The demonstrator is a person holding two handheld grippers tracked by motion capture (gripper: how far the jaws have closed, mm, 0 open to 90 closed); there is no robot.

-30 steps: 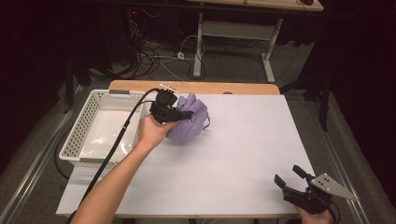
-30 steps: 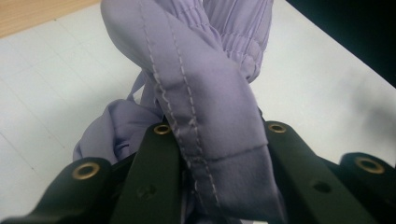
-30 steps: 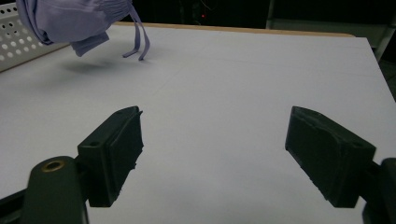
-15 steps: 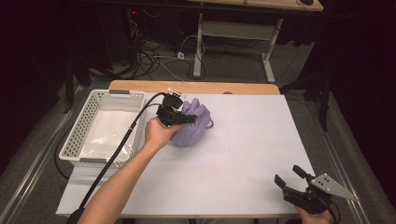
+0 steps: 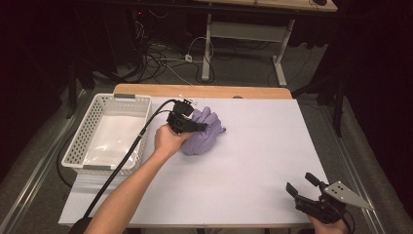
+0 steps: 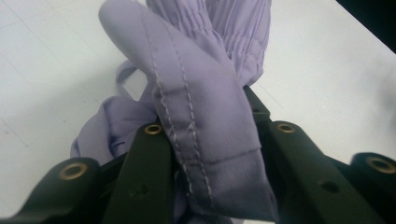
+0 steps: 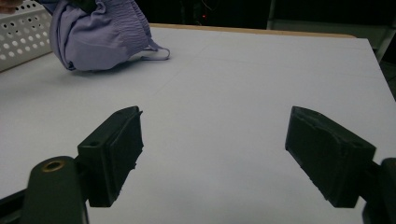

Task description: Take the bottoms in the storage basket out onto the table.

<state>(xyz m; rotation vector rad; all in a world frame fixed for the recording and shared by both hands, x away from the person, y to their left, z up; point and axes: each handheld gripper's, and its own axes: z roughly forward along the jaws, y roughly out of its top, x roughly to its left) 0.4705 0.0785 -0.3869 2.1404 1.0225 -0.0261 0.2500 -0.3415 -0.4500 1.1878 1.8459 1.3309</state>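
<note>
1. My left gripper (image 5: 197, 127) sits on the lilac cloth (image 5: 203, 132), toward the back left of the counter (image 5: 253, 146), just right of the white basket (image 5: 113, 131).
2. In the left gripper view a stitched fold of the cloth (image 6: 205, 112) runs between the two black jaws, which press it from both sides. The jaws have just been opening a little, yet the fold is still clamped between them.
3. The rest of the cloth lies bunched on the counter beyond the jaws, with a gathered, elastic-looking band at the top of that view.
4. A thin strap loop trails from the bundle onto the counter on its right side, seen from the right gripper view (image 7: 156, 53).
5. My left hand (image 5: 168, 140) grips the gripper body from the near side; its black cable runs down along the forearm to the counter's front edge.
6. My right gripper (image 5: 304, 187) is at the near right corner of the counter, well apart from the cloth, with its grey plate pointing right.
7. Its jaws stand wide apart with nothing between them, just bare counter.
8. The basket holds a clear plastic sheet or bag; I cannot tell which.
</note>
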